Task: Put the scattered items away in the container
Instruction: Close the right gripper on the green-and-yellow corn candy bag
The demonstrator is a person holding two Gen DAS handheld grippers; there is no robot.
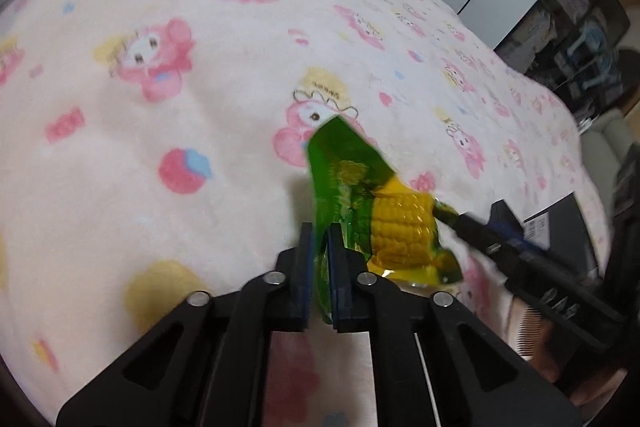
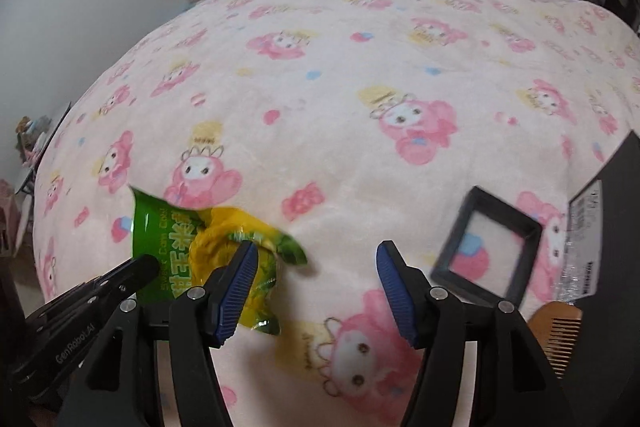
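pinched by its green edge between the closed left tongs (image 1: pixel 320 247), a sweet corn packet (image 1: pixel 384 211) is held above the pink patterned blanket (image 1: pixel 200 107). the right tongs (image 2: pixel 316 259) are spread open, nothing between them, near a black frame (image 2: pixel 486 247).

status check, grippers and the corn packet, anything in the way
Left gripper shut on corn packet, lifted off blanket. Right gripper open, empty, beside the packet. Black frame and wooden comb lie right, not blocking.
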